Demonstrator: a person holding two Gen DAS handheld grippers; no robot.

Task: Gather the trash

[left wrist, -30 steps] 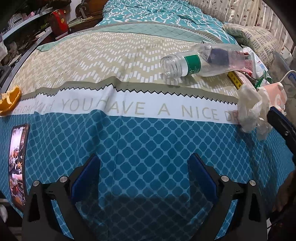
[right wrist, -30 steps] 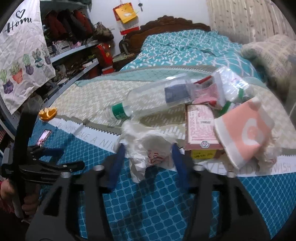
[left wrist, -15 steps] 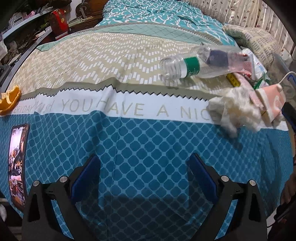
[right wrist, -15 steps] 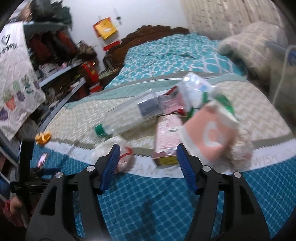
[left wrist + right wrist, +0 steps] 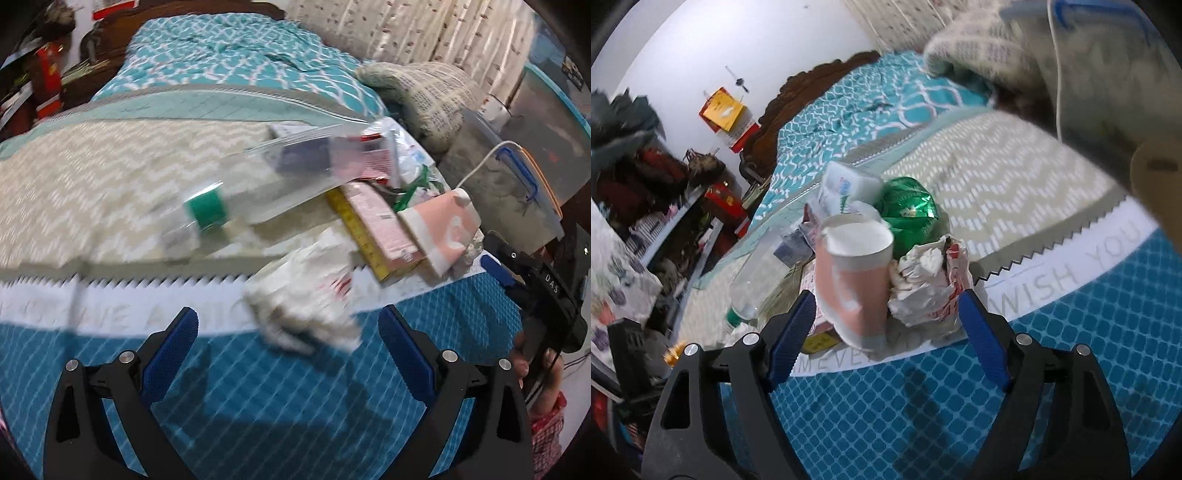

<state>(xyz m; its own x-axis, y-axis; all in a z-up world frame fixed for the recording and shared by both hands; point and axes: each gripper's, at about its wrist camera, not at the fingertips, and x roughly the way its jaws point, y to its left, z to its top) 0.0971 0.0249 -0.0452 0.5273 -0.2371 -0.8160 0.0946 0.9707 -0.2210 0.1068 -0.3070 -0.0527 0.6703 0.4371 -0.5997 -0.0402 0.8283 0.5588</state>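
The trash lies heaped on the quilted bedspread [image 5: 110,177]. Landmark: the pink paper cup [image 5: 855,280], cylindrical, on its side. Left of it lies a flat pink carton [image 5: 384,229]; beyond that a clear plastic bottle [image 5: 258,188], green-banded. A crumpled white wrapper [image 5: 927,280] touches the cup's right side; a shiny green foil wad [image 5: 910,212] sits behind. Right gripper [image 5: 886,328]: jaws opening, pads clear of cup and wrapper. Left gripper [image 5: 288,354]: jaws wide, empty, near a crumpled white tissue [image 5: 306,306].

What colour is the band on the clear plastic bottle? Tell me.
Green: the band rings the clear plastic bottle near its neck. It shows best in the left wrist view.
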